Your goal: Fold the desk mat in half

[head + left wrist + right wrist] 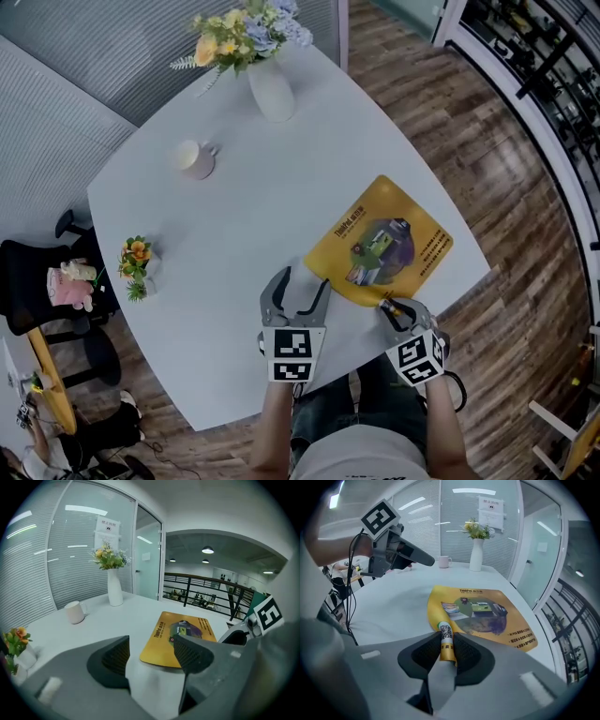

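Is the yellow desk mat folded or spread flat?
Spread, not folded: the desk mat lies open on the table, whole printed face up; only its near corner curls up, pinched by the right gripper.

- Bare table (234, 225) lies open ahead of my left gripper (307, 279); I can pass there freely.
- The mug (195, 158) and the vase (270, 86) stand at the far side, well beyond the desk mat (380, 246).
- A small flower pot (137, 267) stands near the left edge, well apart from my gripper.
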